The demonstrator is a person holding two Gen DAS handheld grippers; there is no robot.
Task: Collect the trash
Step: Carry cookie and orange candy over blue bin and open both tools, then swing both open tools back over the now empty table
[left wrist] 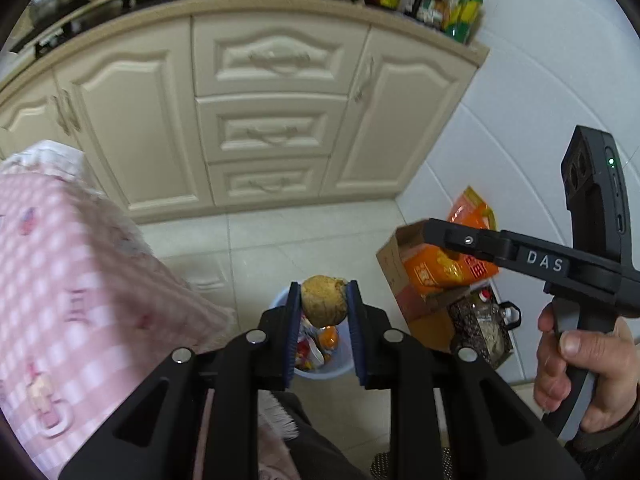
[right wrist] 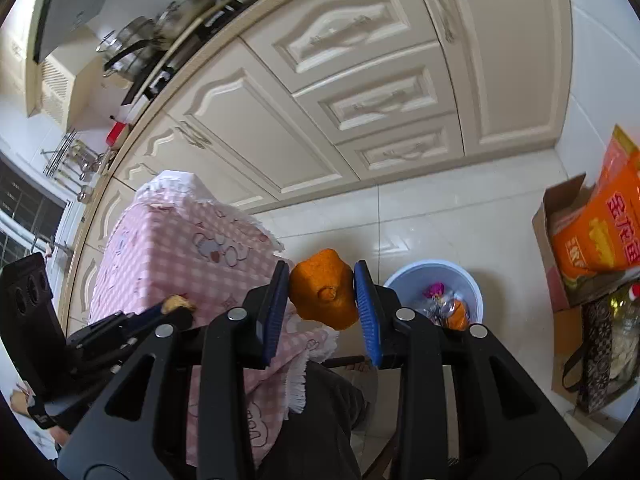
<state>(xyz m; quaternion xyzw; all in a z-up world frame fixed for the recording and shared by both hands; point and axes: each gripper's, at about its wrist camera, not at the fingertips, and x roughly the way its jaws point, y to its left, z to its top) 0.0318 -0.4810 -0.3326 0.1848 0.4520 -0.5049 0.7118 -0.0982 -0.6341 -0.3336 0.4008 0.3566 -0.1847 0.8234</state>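
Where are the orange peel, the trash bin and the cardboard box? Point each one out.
orange peel (right wrist: 323, 292): right wrist view, on its bumpy outer skin between the blue pads.
trash bin (right wrist: 404, 276): right wrist view, on its pale blue rim, left side.
cardboard box (left wrist: 394, 264): left wrist view, on its bare brown side wall.

Glossy tile floor (left wrist: 280, 240), plastic bin (right wrist: 434, 276), checked cloth (right wrist: 168, 248)

Left tongs (left wrist: 323, 300): black linkage arms, silver rivets, ribbed blue pads (left wrist: 293, 320). Right tongs (right wrist: 322, 294): same; white "DAS" marking.

The left tongs (left wrist: 324, 300) hide much of the trash bin (left wrist: 340, 368); its contents blur.
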